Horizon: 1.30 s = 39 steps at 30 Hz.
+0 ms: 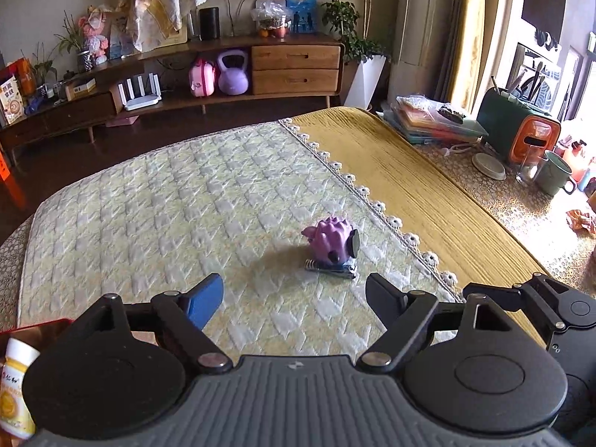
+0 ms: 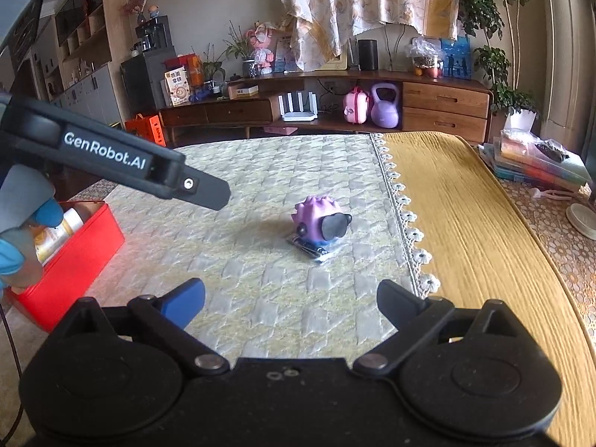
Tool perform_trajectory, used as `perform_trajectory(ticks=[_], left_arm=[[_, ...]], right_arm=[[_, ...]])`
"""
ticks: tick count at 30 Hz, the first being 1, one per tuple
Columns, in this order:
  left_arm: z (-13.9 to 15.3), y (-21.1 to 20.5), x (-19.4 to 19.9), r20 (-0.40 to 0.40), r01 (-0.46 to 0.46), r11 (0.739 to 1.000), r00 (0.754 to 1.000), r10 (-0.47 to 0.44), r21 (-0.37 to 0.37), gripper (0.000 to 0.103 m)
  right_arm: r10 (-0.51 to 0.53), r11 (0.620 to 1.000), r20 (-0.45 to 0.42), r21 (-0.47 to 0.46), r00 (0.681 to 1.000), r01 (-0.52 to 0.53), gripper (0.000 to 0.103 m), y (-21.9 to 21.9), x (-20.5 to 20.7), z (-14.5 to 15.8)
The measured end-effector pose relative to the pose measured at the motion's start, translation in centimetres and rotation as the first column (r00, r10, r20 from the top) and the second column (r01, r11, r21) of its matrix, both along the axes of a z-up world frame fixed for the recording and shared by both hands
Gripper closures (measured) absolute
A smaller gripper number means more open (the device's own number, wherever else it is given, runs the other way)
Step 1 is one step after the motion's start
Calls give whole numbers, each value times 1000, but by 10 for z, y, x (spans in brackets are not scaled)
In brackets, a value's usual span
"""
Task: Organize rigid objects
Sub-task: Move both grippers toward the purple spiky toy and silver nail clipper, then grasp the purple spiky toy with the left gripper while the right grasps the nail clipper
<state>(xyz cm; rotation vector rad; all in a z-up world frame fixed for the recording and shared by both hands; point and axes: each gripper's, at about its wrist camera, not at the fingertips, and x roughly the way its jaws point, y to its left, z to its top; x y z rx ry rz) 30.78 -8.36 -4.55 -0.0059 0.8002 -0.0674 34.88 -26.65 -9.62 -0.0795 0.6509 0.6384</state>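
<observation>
Hovered level, both tongs wide and empty: left gripper (image 1: 294, 298), right gripper (image 2: 290, 303), near spiky purple plastic toy (image 2: 320, 221).

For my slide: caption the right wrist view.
Open right tongs face a purple toy lying on nail clippers.

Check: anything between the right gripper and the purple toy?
Nothing. In the right wrist view, only bare quilted mat runs from the open right gripper to the purple toy, which sits on a nail clipper.
</observation>
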Motion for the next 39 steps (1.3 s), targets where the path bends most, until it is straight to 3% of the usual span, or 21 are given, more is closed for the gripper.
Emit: perform_trajectory(ticks=[14, 22, 27, 36, 39], left_arm=[[-42, -26, 81, -95, 50, 997, 994, -55, -50, 19], [-64, -22, 118, -171, 7, 993, 985, -27, -118, 19], [-74, -21, 130, -197, -12, 990, 980, -16, -138, 19], [-84, -30, 134, -203, 13, 993, 978, -38, -121, 20], [-86, -32, 134, -206, 27, 994, 977, -49, -107, 32]], right_arm=[[63, 996, -3, -56, 998, -63, 13, 25, 60, -36], [62, 997, -19, -48, 998, -63, 29, 33, 80, -47], [64, 997, -5, -51, 998, -64, 33, 33, 84, -51], [94, 992, 38, -91, 995, -90, 55, 43, 76, -54], [100, 990, 50, -103, 994, -95, 62, 46, 71, -55]])
